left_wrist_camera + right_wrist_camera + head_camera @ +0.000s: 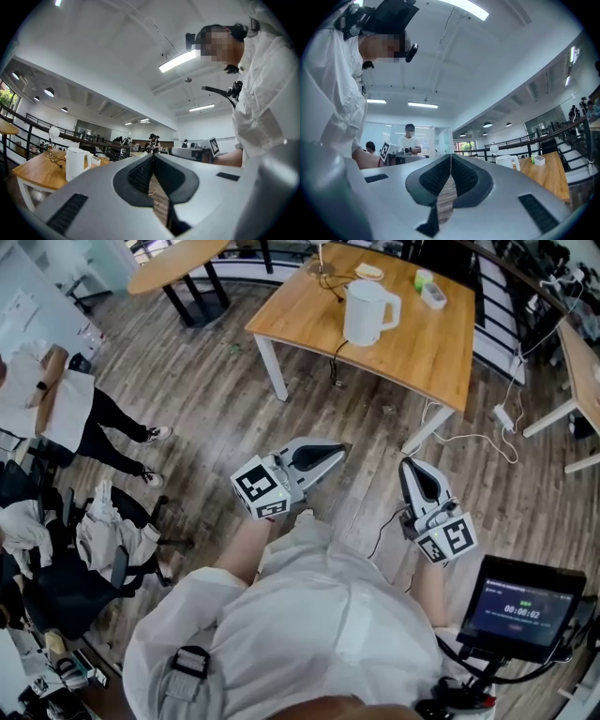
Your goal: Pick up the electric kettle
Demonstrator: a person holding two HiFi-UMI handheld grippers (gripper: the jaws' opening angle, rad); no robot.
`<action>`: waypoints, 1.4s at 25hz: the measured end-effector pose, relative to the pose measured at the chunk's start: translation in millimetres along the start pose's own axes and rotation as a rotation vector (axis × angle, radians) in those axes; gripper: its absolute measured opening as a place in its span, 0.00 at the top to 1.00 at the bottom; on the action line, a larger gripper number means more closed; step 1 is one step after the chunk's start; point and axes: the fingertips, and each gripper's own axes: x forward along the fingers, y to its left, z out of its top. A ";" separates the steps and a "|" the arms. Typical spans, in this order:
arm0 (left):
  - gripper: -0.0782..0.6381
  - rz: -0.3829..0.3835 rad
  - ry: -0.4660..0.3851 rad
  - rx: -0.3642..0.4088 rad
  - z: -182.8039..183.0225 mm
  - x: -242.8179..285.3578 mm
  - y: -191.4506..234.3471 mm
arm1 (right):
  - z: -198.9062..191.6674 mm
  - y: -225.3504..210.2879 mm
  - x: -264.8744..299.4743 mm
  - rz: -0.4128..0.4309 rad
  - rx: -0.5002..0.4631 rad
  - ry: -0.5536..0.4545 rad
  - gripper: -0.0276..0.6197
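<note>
The white electric kettle (367, 311) stands on a wooden table (422, 352) far ahead of me, its cord trailing over the tabletop. It also shows small in the left gripper view, kettle (76, 163), and in the right gripper view, kettle (505, 161). My left gripper (335, 452) is held level in front of my body, shut with nothing between its jaws (153, 156). A little to its right, my right gripper (410, 465) is shut and empty too (451, 156). Both are over the wood floor, well short of the table.
On the table near the kettle lie a green cup (423, 279), a white box (433, 294) and a plate (368, 271). A power strip (503, 416) with cables lies on the floor by the table's right leg. A seated person (84, 413), a clothes-draped chair (94, 540) and a screen (520, 606) flank me.
</note>
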 end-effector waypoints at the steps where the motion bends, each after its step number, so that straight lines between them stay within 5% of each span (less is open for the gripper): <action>1: 0.88 0.000 -0.001 0.000 0.3 2.4 1.6 | 0.2 -2.1 -0.1 0.000 -0.001 0.002 0.94; 17: 0.88 -0.014 -0.001 0.000 -2.7 46.9 54.0 | -4.4 -64.1 26.0 -0.017 0.006 0.009 0.94; 35: 0.88 -0.042 0.003 -0.016 3.3 69.5 172.0 | -14.1 -131.4 125.2 -0.040 0.007 0.019 0.94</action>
